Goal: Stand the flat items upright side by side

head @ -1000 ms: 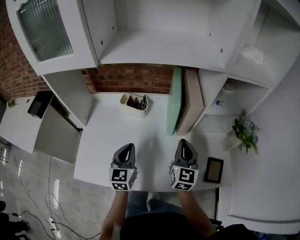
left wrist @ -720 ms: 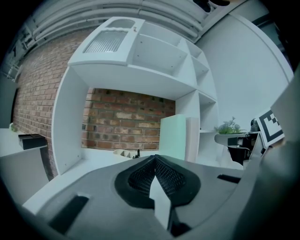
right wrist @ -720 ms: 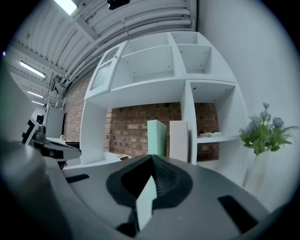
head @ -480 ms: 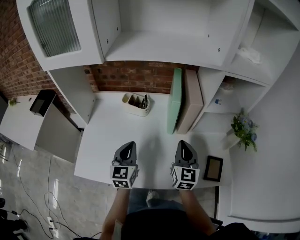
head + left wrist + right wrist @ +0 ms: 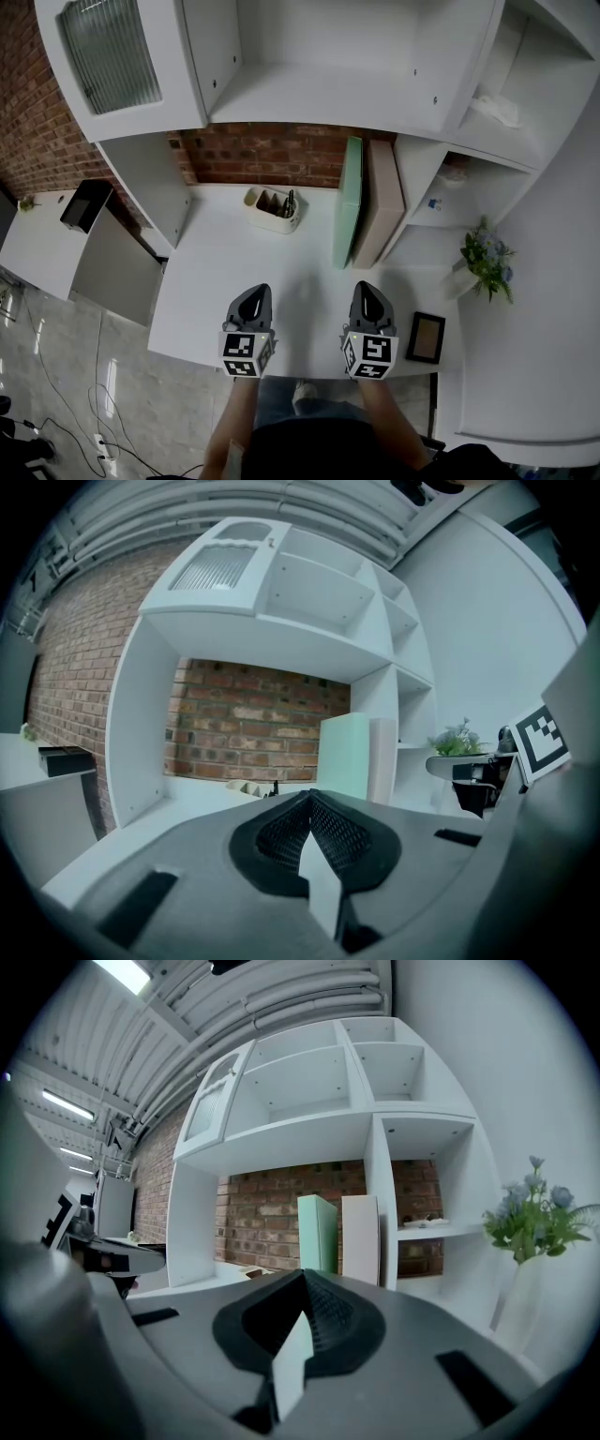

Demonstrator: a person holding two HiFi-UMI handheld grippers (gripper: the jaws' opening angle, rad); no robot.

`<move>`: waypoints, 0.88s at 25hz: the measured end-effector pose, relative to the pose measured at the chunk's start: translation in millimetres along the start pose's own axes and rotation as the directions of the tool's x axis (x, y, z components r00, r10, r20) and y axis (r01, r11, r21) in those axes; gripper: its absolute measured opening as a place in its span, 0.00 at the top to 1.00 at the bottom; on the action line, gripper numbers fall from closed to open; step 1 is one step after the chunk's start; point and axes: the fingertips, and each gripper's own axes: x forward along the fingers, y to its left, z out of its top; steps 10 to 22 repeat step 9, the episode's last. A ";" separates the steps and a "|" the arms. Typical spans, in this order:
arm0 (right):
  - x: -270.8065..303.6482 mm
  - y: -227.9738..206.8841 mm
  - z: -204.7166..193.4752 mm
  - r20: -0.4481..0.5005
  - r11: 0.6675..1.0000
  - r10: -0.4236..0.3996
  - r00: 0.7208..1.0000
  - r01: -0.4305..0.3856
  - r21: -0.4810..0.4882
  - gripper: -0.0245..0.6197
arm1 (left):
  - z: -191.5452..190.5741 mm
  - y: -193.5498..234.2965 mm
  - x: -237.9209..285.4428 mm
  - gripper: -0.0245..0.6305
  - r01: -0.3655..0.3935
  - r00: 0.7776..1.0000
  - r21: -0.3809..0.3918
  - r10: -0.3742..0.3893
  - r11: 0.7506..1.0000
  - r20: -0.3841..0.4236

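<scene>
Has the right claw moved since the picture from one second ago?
No. The right claw keeps the same small gap beside the picture frame, which lies on the white table.

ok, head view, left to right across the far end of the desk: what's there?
pen tray → green panel → beige panel → flowers, off the desk's right side

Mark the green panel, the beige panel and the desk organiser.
green panel [image 5: 350,202], head view, middle of visible side
beige panel [image 5: 384,199], head view, middle of visible side
desk organiser [image 5: 265,221], head view, front wall
</scene>
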 end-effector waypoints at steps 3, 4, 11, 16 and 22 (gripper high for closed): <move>-0.4 0.4 -1.6 -0.004 1.000 0.006 1.000 -0.006 0.003 0.97 | -1.6 -2.3 0.4 0.95 0.003 1.000 0.000 -0.003 1.000 -0.006; -0.3 0.4 -2.2 -0.005 1.000 0.008 1.000 -0.008 0.004 0.97 | -2.1 -2.6 0.4 0.95 0.002 1.000 -0.001 -0.002 1.000 -0.007; 1.9 -1.3 -5.7 -0.012 1.000 0.010 1.000 -0.009 0.007 0.97 | -6.5 -0.5 0.7 0.95 -0.006 1.000 -0.003 0.006 1.000 -0.016; 1.9 -1.3 -5.7 -0.012 1.000 0.010 1.000 -0.009 0.007 0.97 | -6.5 -0.5 0.7 0.95 -0.006 1.000 -0.003 0.006 1.000 -0.016; 1.9 -1.3 -5.7 -0.012 1.000 0.010 1.000 -0.009 0.007 0.97 | -6.5 -0.5 0.7 0.95 -0.006 1.000 -0.003 0.006 1.000 -0.016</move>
